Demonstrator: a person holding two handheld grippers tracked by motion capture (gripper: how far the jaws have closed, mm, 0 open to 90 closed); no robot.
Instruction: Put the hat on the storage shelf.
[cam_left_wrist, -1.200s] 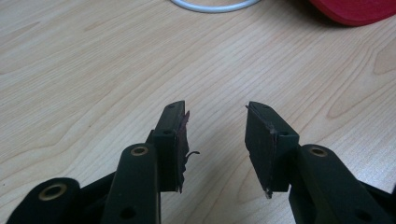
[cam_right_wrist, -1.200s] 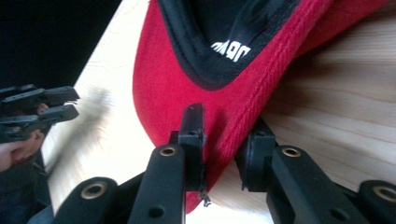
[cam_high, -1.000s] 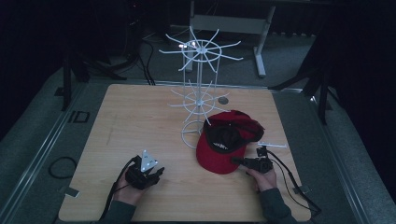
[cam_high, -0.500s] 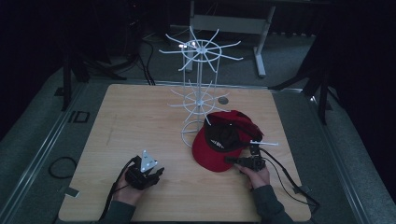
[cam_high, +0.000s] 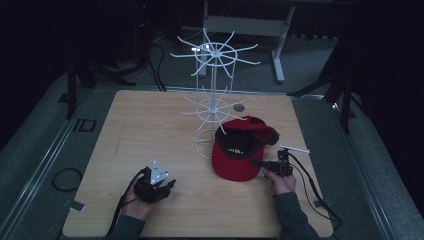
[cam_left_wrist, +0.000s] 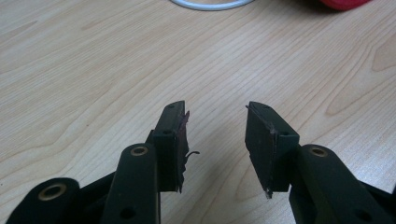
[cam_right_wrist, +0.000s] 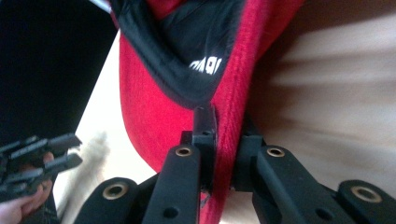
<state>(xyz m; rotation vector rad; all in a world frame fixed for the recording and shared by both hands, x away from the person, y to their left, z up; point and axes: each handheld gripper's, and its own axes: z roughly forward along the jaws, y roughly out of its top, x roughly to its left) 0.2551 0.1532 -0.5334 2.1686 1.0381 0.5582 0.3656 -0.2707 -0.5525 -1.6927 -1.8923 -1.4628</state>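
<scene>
The right gripper was clamped on the rim of the red cap at lower right of centre, the white rack just up-left of it, while the left gripper sat open at lower left, well apart.

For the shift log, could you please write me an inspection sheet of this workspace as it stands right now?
Surface: wooden table, bare across its left half.
Job's things: red cap lying beside the white wire rack, which stands upright with bare hooks.
Clutter: small round disc near the far edge.
Grippers: left gripper open above bare wood; right gripper shut on the cap's edge.
Cables: one trailing from each gripper; a loop on the floor at left.
Surroundings: dark room, metal frame legs behind the table.
</scene>
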